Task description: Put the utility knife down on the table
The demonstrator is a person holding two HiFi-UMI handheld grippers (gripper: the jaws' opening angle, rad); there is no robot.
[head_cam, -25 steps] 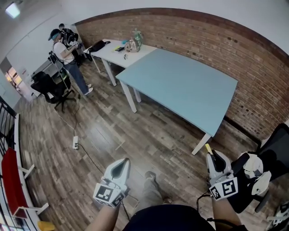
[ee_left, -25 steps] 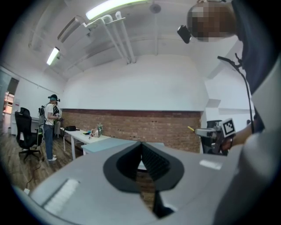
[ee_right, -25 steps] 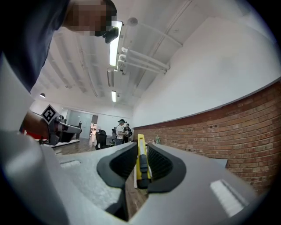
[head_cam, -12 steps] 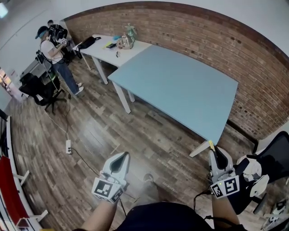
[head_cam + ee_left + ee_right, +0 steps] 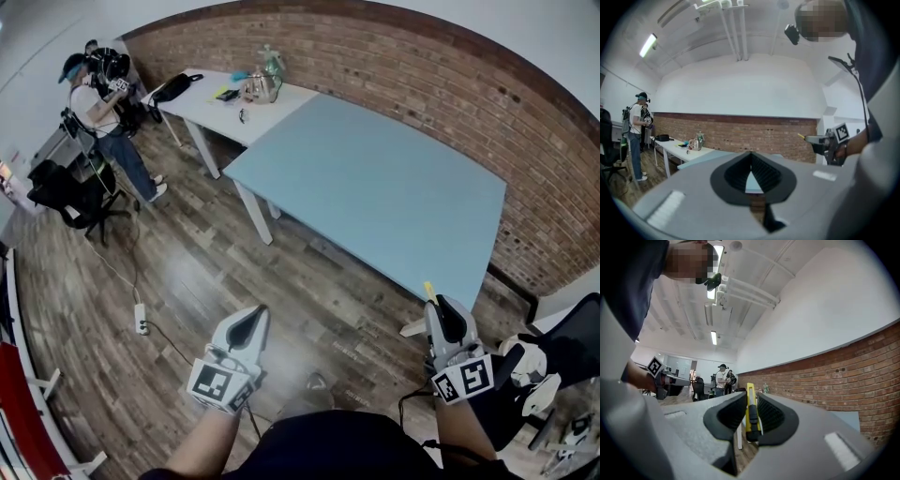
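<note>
Both grippers have drifted forward across the wooden floor [image 5: 187, 272], and the blue table [image 5: 375, 187] now sits closer than a second ago, its near corner almost meeting the right gripper [image 5: 439, 309] at about 5 o'clock in the head view. The grip itself has not changed: the right gripper's fingers pinch the utility knife [image 5: 750, 412] between their pads, its yellow body standing on edge and its tip poking out ahead toward 12 o'clock. The left gripper [image 5: 251, 321], at 7 o'clock, carries nothing; its fingertips are pressed together, with only a small gap behind them through which the tabletop shows.

So the knife is in the air in the right gripper, level, and not yet on the table. From the steep head view its yellow tip seems to line up with the table's near edge, though I cannot be sure whether it is over the top or just short of it.

My reading is that the approach is nearly done. What remains is to carry the knife over bare tabletop, lower it, and release it.
</note>
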